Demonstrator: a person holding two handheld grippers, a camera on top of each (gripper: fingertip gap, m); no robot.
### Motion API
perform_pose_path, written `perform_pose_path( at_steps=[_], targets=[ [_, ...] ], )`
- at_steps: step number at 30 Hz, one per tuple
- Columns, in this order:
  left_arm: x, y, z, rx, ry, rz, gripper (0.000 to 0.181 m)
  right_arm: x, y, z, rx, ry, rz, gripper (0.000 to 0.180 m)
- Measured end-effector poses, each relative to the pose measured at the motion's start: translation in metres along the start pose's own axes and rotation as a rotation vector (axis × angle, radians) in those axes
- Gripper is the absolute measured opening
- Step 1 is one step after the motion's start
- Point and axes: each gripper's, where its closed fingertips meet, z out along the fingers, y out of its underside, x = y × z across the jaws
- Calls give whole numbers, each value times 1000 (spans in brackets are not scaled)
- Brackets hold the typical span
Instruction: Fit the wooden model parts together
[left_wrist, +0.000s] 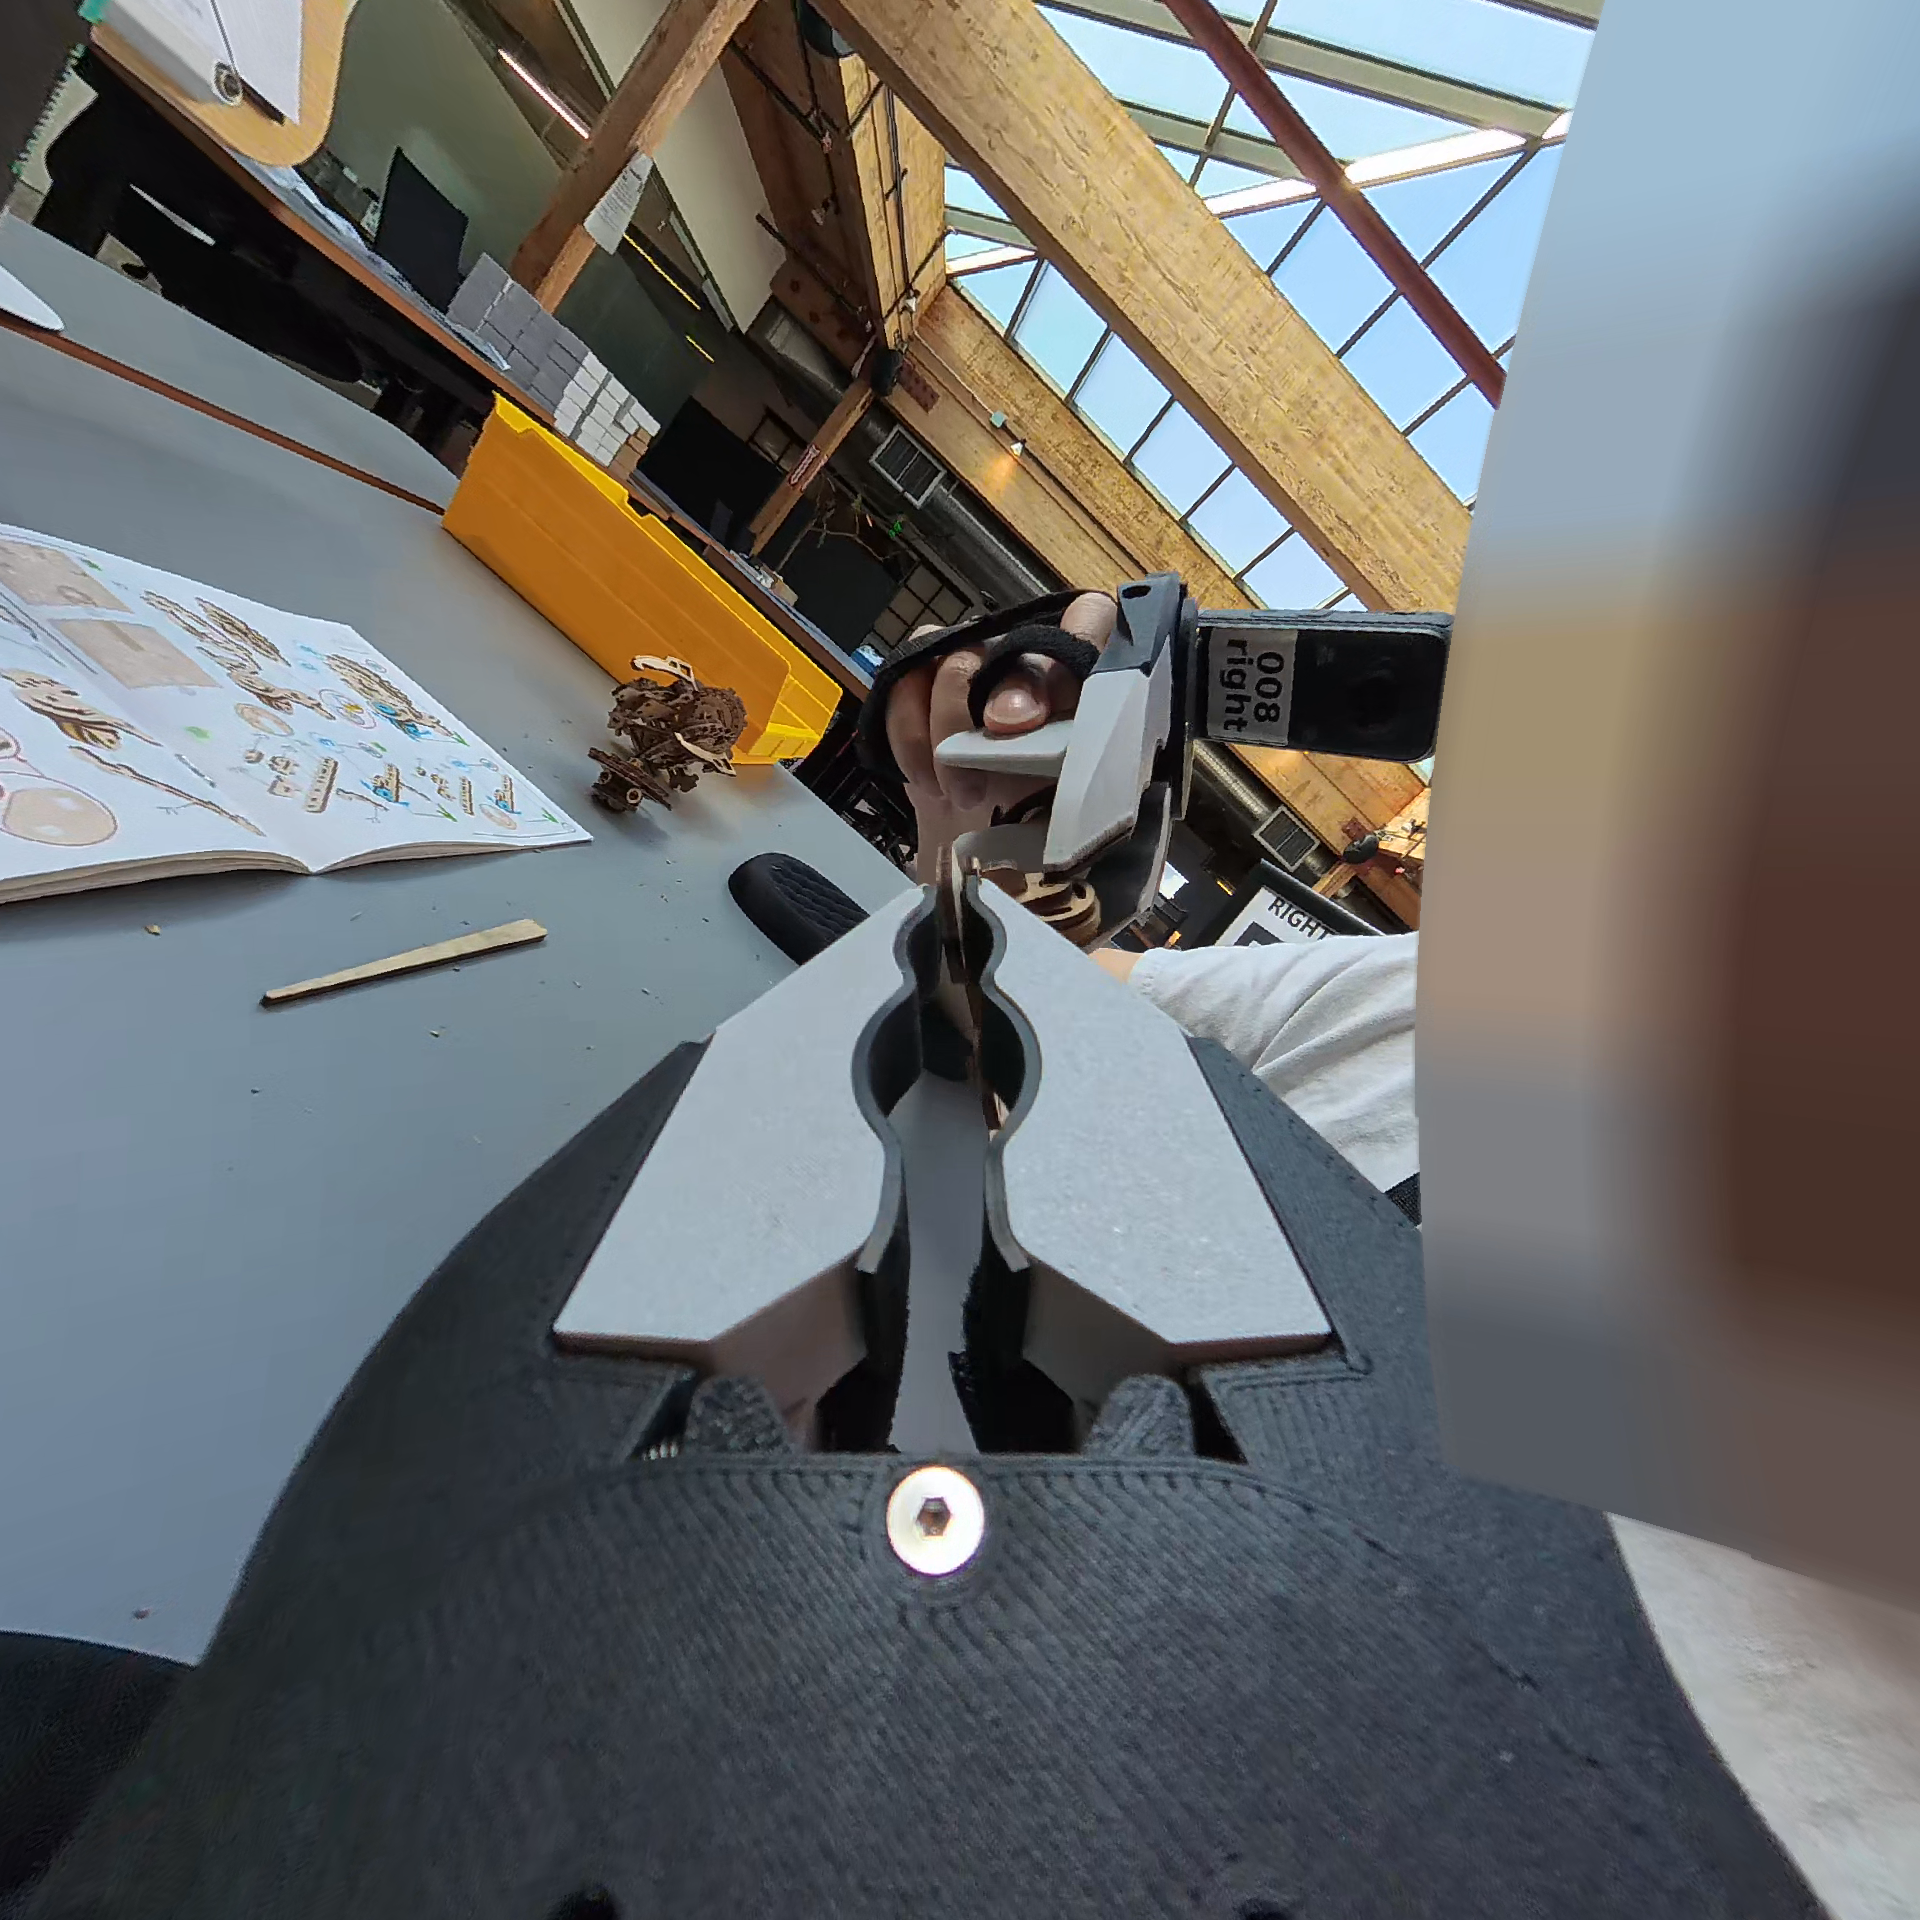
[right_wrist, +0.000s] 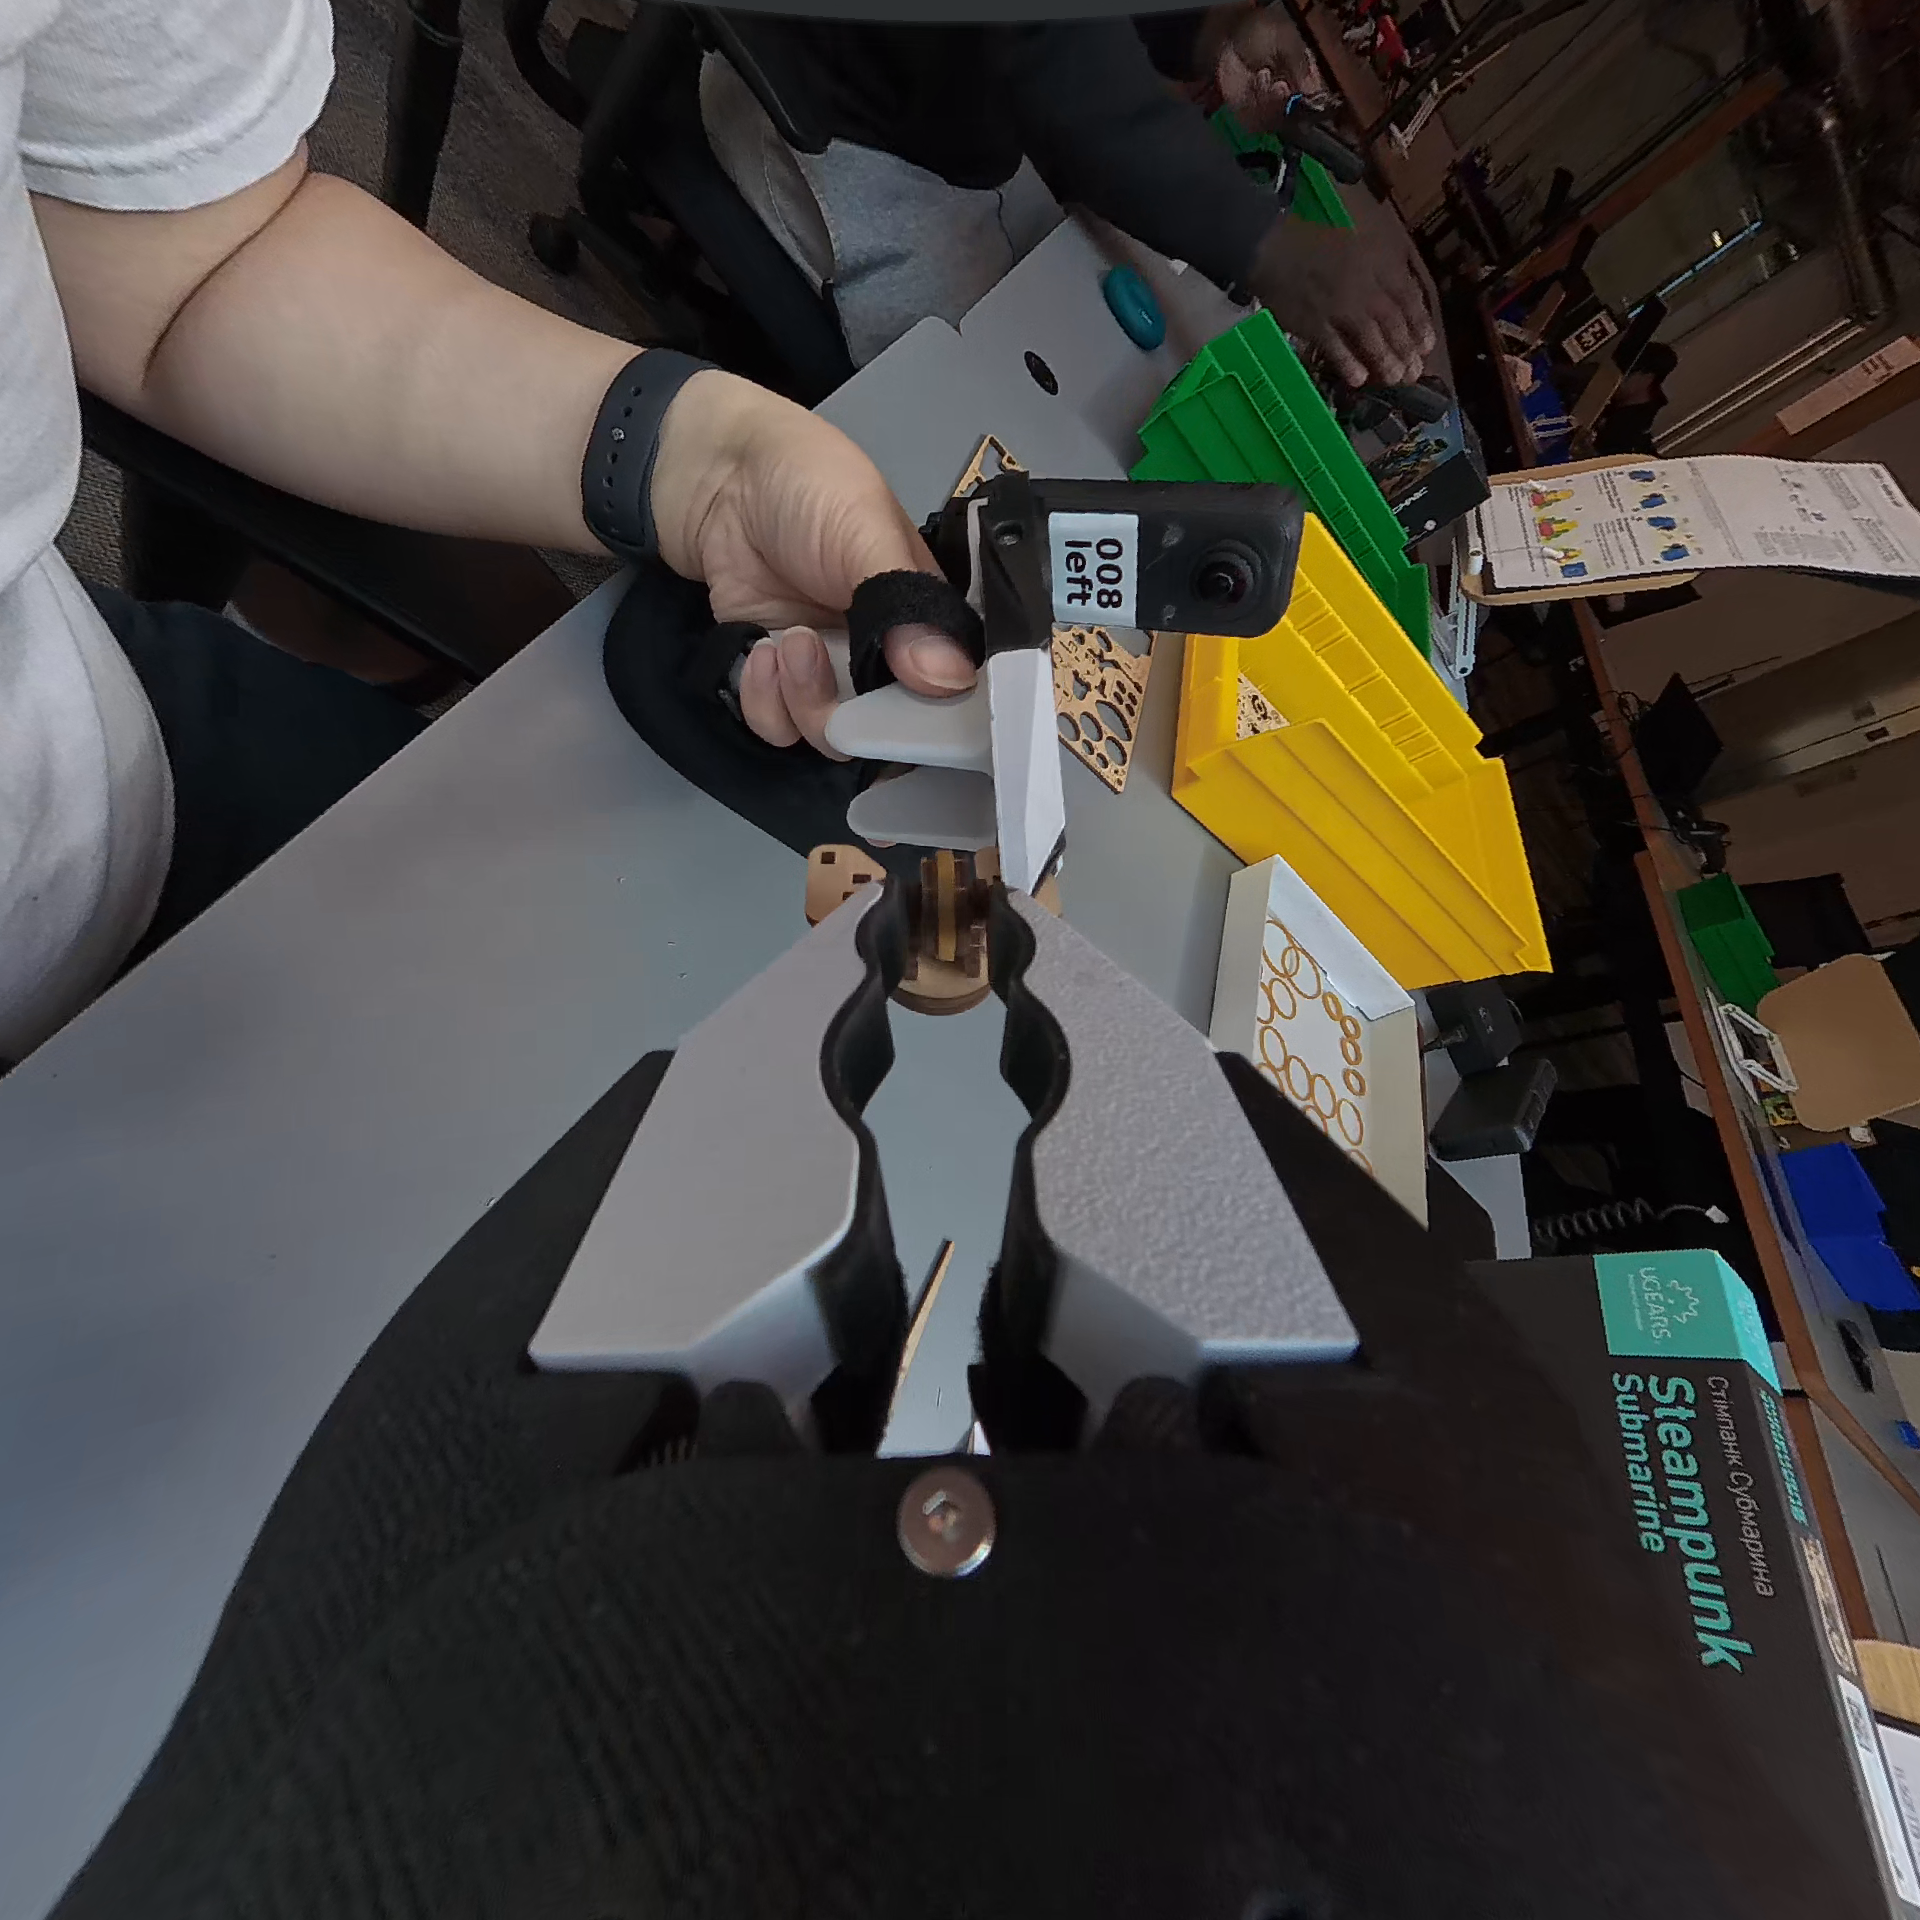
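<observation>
- The left tongs (left_wrist: 951, 904) are clamped on a thin, flat wooden part (left_wrist: 954, 961), held edge-on between the tips, up off the desk (left_wrist: 260, 1195).
- The right tongs (right_wrist: 940, 914) are clamped near their tips on a small stacked wooden assembly (right_wrist: 940, 951) with a round disc at its lower end.
- The two tongs meet tip to tip above the desk edge; the flat part and the assembly are touching or very nearly so, which of the two I cannot tell.
- In the left wrist view, the right tongs (left_wrist: 971, 854) come in from the right, held by a hand (left_wrist: 956, 707).
- In the right wrist view, the left tongs (right_wrist: 1003, 868) come in from above, held by a hand (right_wrist: 790, 561) with a dark wristband.
- On the desk: an open booklet (left_wrist: 208, 727), a wooden stick (left_wrist: 405, 961), a partly built model (left_wrist: 670, 743) and a yellow bin (left_wrist: 613, 582).
- Right wrist view also shows a cut-out wooden sheet (right_wrist: 1101, 691), a white tray (right_wrist: 1309, 1018) and a dark box (right_wrist: 1683, 1558).
</observation>
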Motion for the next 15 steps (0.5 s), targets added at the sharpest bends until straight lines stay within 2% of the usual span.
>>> perform_pose_path(
  at_steps=[8,15],
  targets=[
    [-8,1,0,-2,-61,20,3,0,5,3,2,3,-5,13],
    [0,-8,-2,40,-40,60,1,5,1,3,42,14,36,15]
  ],
)
